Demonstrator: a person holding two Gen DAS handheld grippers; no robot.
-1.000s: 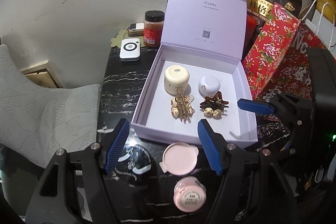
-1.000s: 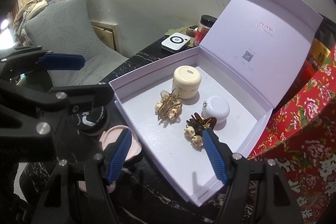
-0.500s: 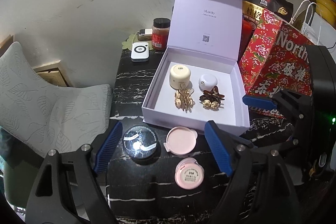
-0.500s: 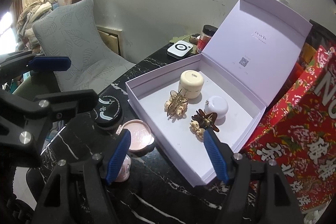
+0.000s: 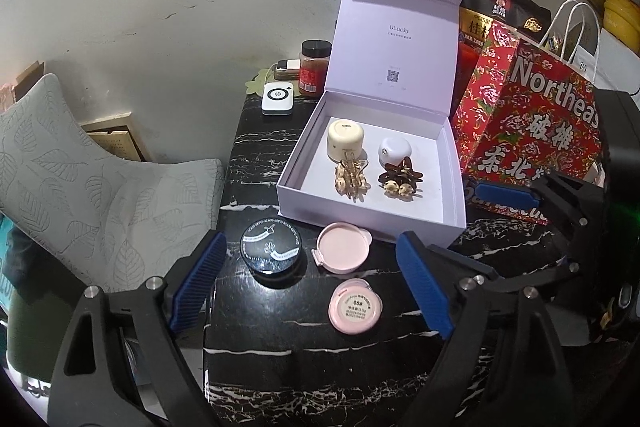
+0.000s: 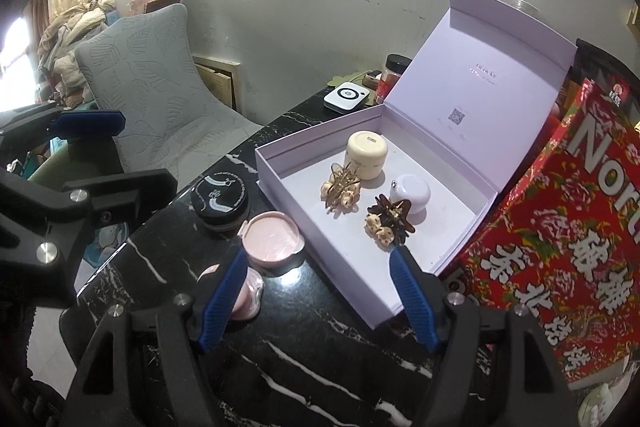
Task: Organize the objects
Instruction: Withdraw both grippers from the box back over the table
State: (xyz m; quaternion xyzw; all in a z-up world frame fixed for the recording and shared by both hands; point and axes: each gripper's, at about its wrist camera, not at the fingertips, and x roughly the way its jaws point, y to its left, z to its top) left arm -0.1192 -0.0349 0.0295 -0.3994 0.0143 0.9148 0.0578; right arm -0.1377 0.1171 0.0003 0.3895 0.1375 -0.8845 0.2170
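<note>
A lilac box (image 5: pixel 372 223) stands with its lid up on the black marble table (image 5: pixel 280 347). Inside lie a cream jar (image 5: pixel 346 139), a white round case (image 5: pixel 395 151), a gold hair claw (image 5: pixel 352 179) and a brown hair claw (image 5: pixel 400 181). In front of the box sit a black compact (image 5: pixel 271 247), a pink compact (image 5: pixel 342 253) and a small pink jar (image 5: pixel 355 311). My left gripper (image 5: pixel 310 285) hovers above these three with its jaws opening and nothing between them. My right gripper (image 6: pixel 318 297) is open and empty near the box's front corner (image 6: pixel 376 319). Its left finger partly hides the pink jar (image 6: pixel 250 291).
A red floral bag (image 5: pixel 532 131) stands against the box's right side. Behind the box on the left are a dark-lidded spice jar (image 5: pixel 315 67) and a white device (image 5: pixel 278 99). A grey leaf-pattern cushion (image 5: pixel 100 187) lies off the table's left edge. The wall is close behind.
Both grippers have drawn back and upward from the box, so the three items in front of it show fully. The left jaws have spread wider.
</note>
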